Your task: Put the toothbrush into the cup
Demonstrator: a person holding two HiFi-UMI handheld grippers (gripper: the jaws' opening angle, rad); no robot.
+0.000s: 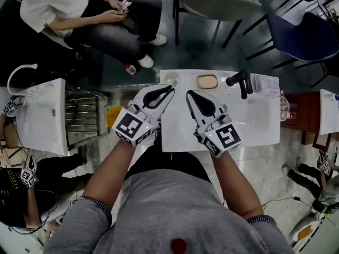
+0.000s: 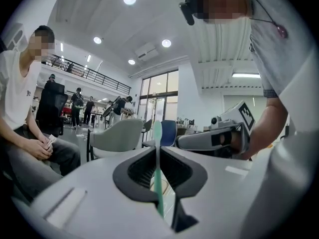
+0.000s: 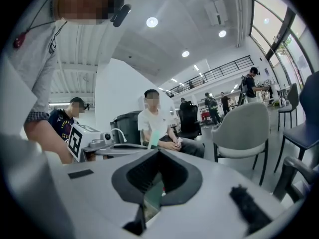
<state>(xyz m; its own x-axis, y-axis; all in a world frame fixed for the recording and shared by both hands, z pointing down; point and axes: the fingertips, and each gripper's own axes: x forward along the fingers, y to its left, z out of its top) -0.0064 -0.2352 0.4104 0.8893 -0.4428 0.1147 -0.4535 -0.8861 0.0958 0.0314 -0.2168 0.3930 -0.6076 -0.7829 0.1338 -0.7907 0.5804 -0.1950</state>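
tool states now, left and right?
Left tool: closed on the toothbrush.
Right tool: closed on a pale green piece, unidentifiable.

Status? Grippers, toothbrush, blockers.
Left gripper shut on toothbrush, upright. Right gripper shut, empty. Cup on sink counter, toothbrush not in it yet. No obstruction seen.
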